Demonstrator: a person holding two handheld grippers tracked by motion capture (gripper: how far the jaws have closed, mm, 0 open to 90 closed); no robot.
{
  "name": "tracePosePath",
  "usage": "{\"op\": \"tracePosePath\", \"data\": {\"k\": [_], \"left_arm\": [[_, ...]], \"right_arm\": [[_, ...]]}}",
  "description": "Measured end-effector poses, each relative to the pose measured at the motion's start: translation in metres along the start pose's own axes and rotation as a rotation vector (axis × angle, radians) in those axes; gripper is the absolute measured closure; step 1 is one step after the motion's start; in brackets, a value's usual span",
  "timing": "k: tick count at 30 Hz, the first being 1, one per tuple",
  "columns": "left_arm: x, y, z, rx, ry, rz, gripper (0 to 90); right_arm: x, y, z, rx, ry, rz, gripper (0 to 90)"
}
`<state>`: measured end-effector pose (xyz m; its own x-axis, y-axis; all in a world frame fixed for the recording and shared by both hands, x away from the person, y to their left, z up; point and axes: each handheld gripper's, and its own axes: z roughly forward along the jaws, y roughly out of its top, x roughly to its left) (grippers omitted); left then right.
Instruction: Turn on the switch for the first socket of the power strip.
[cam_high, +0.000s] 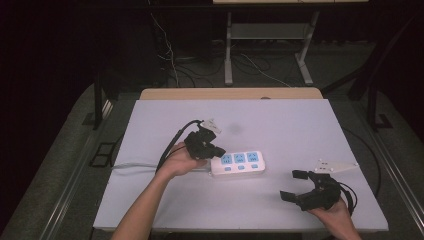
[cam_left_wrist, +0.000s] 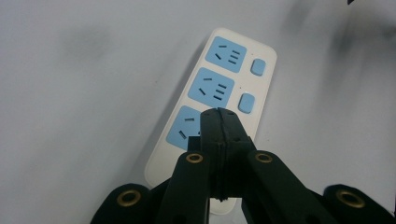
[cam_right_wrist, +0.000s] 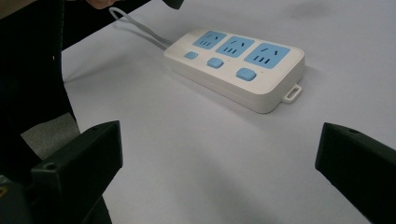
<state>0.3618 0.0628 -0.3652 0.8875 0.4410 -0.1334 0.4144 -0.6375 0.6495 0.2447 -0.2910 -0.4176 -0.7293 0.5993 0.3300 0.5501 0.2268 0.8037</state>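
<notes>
A white three-socket power strip (cam_high: 238, 163) lies flat near the middle of the worktop (cam_high: 300, 125), its cord running off toward the left edge. The left gripper (cam_high: 212, 149) hangs over the strip's cord end, fingers pressed together on nothing, apparently poised above the nearest blue socket; contact cannot be confirmed. The right gripper (cam_high: 295, 186) waits near the front right corner, fingers wide, well apart from the strip. Bare worktop surrounds the strip on all sides.
</notes>
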Motion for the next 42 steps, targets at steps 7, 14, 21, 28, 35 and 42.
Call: {"op": "tracePosePath", "data": {"k": [7, 14, 21, 28, 35, 42], "left_arm": [[0.001, -0.004, -0.021, -0.037, 0.020, -0.014, 81.2], [0.003, -0.009, -0.038, -0.069, 0.026, -0.049, 52.6], [0.004, -0.016, -0.052, -0.086, 0.033, -0.082, 22.5], [0.007, -0.028, -0.064, -0.109, 0.070, -0.127, 4.0], [0.005, -0.046, -0.076, -0.131, 0.102, -0.155, 0.0], [0.002, -0.065, -0.085, -0.167, 0.117, -0.181, 0.0]], "right_arm": [[-0.001, 0.000, 0.000, -0.002, -0.001, 0.000, 0.3], [0.000, 0.000, 0.001, -0.002, -0.002, 0.001, 0.3], [-0.001, 0.000, 0.001, -0.003, -0.001, 0.003, 0.3], [-0.001, 0.000, 0.002, -0.003, 0.000, 0.002, 0.3], [-0.001, 0.000, 0.003, 0.001, 0.002, 0.001, 0.2], [0.000, 0.000, 0.004, 0.002, 0.003, 0.002, 0.3]]}}
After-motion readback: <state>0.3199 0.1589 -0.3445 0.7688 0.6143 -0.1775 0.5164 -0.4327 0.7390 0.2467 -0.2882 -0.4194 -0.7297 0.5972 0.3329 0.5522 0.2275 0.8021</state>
